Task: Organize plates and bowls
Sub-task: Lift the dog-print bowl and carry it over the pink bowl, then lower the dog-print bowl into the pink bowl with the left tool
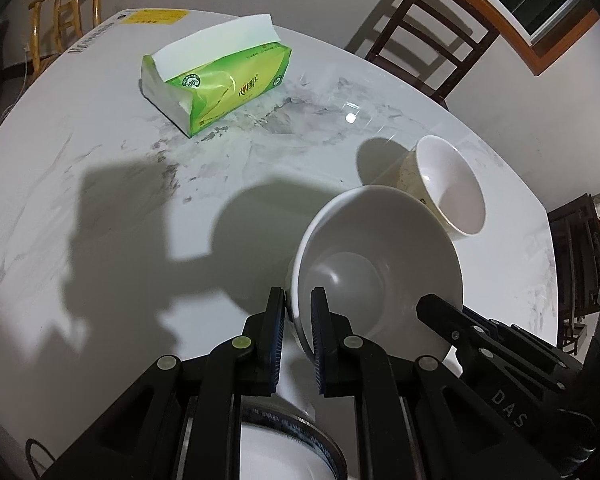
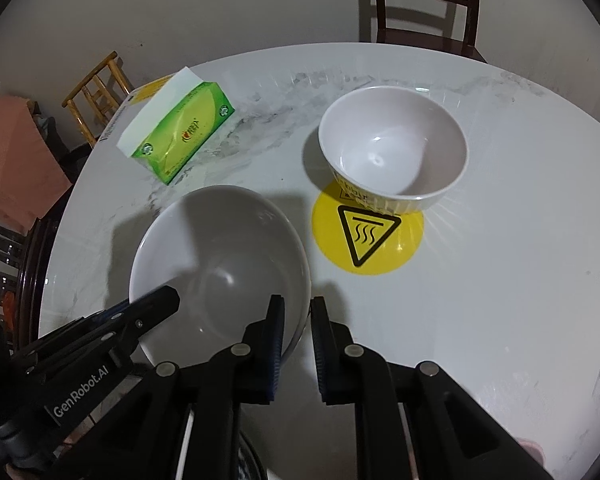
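I have both claws pinched on opposite rims of the white bowl (image 2: 220, 264): left claw (image 1: 298, 304), right claw (image 2: 297, 312). Open counter (image 2: 500, 280) lies right; a second bowl (image 2: 394, 144) sits beyond.

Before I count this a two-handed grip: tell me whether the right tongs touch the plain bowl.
Touching. In the right wrist view the right tongs pinch the plain bowl at its near rim, one pad inside, one outside.

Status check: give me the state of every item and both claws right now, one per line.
Wide white shallow bowl: empty, gripped at opposite rims by both claws.
Smaller white ribbed bowl: upright, empty, partly on the round yellow hot-surface sticker.
Green tissue pack: opened, tissue sticking out.
Left claw: shut on the rim.
Right claw: shut on the rim.
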`<state>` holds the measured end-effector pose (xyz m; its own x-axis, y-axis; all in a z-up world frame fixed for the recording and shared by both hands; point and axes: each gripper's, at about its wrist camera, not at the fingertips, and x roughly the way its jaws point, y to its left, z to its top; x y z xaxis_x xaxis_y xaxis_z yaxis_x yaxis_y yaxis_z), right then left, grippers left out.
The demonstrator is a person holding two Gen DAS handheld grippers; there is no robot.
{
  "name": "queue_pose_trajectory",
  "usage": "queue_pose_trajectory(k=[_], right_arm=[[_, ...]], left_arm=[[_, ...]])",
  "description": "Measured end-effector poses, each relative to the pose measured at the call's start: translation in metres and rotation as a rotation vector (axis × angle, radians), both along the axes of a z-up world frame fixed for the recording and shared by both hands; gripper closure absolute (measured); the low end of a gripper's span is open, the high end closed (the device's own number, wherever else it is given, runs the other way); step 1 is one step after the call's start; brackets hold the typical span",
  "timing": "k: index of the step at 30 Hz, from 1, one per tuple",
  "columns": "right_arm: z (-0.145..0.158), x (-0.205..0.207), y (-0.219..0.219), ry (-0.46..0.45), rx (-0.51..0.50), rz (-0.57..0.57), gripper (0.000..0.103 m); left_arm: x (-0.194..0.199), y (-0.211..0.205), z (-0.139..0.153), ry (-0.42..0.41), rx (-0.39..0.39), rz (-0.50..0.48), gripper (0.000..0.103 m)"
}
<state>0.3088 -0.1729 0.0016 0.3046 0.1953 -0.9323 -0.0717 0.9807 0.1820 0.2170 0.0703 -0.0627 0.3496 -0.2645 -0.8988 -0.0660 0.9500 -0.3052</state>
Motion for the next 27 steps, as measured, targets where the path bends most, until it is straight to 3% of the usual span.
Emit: queue_pose_trajectory(k=[27], right_arm=[[0.054, -0.098, -0.069, -0.072, 0.003, -0.046, 0.089]], left_arm=[[-0.084, -0.070, 0.051, -0.055, 0.047, -0.101, 0.093]])
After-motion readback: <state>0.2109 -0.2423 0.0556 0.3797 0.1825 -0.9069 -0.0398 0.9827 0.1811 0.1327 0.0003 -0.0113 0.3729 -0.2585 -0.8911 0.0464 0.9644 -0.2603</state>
